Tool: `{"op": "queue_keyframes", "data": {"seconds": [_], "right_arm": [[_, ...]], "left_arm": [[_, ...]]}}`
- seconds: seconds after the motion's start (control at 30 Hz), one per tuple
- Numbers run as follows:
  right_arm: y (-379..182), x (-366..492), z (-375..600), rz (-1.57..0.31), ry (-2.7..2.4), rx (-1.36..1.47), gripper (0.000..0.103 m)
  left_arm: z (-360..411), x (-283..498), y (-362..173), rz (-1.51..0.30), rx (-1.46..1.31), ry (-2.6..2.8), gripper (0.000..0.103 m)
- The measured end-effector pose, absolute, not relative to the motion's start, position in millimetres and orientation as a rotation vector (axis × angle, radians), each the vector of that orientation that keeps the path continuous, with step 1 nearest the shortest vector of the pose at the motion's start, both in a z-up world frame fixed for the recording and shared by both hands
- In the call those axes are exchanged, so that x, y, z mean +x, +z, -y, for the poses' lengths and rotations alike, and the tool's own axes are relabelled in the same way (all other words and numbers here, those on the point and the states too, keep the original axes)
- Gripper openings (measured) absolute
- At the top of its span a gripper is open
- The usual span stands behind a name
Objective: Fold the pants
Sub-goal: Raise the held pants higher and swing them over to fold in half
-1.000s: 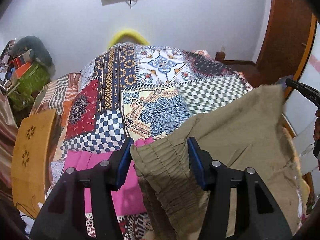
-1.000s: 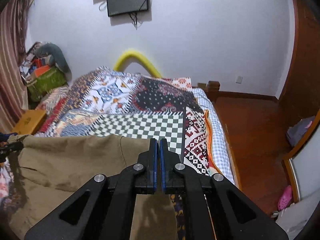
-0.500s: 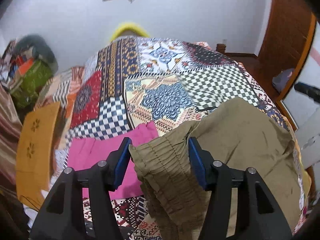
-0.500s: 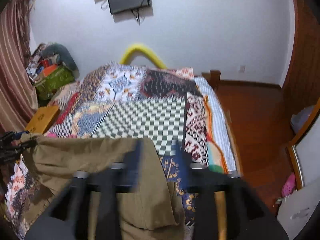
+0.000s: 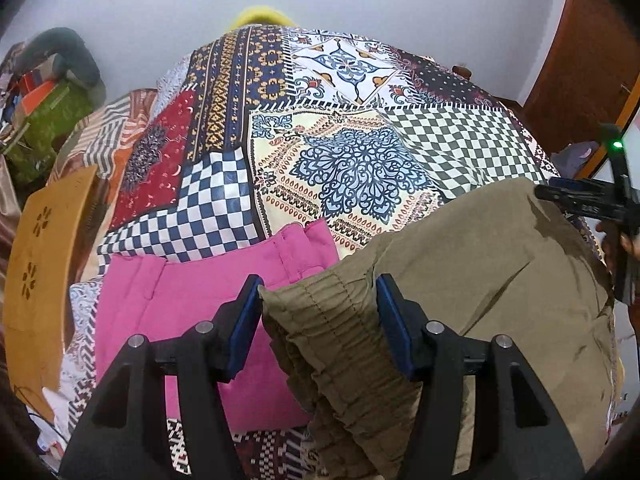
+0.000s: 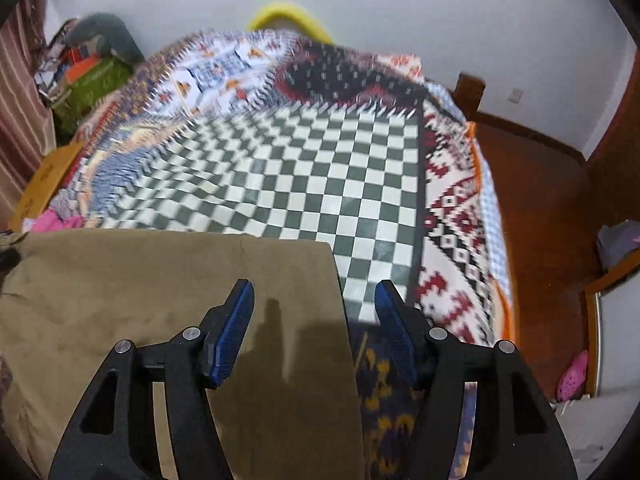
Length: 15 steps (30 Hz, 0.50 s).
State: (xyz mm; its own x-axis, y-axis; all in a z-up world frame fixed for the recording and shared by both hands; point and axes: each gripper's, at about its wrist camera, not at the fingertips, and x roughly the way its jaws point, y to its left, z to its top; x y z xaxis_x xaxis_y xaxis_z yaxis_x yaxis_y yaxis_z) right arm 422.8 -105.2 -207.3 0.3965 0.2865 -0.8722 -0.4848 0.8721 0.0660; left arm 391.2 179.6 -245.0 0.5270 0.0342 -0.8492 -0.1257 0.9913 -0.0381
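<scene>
**Set the waistband down, then square the fold**

The olive pants (image 5: 480, 264) lie across the bed's near edge on the patchwork quilt (image 5: 352, 160), beside pink pants (image 5: 192, 304). The left gripper (image 5: 318, 320) stands wide, its jaws flanking the bunched elastic waistband without pinching. The right gripper (image 6: 314, 332), jaws spread, hovers over the hem corner, holding nothing. Flatten the waistband, aligning edges before creasing.

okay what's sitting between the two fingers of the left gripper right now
In the left wrist view, the gathered elastic waistband of the olive pants lies between the open left gripper fingers, with pink pants beside it.
</scene>
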Motion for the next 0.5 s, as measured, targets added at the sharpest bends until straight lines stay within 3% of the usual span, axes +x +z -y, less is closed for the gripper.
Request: {"op": "queue_keyframes", "data": {"seconds": [0.3, 0.33, 0.37, 0.4, 0.43, 0.5], "right_arm": [[-232, 442, 93, -1.082, 0.502, -0.256, 0.064], [-233, 440, 90, -1.076, 0.504, -0.284, 0.061], [-233, 438, 87, -1.069, 0.519, -0.302, 0.049], [-233, 436, 85, -1.076, 0.549, -0.296, 0.024], [-233, 435, 85, -1.084, 0.539, -0.292, 0.017], [-233, 433, 84, -1.076, 0.524, -0.299, 0.016]], "left_arm": [[-178, 399, -258, -1.029, -0.081, 0.093, 0.056], [-178, 400, -258, -1.030, -0.081, 0.094, 0.056], [-177, 400, -259, -1.030, -0.079, 0.097, 0.056], [-177, 400, -259, -1.030, -0.078, 0.099, 0.056], [-177, 400, -259, -1.029, -0.077, 0.101, 0.056], [-177, 401, -259, -1.032, -0.073, 0.105, 0.056]]}}
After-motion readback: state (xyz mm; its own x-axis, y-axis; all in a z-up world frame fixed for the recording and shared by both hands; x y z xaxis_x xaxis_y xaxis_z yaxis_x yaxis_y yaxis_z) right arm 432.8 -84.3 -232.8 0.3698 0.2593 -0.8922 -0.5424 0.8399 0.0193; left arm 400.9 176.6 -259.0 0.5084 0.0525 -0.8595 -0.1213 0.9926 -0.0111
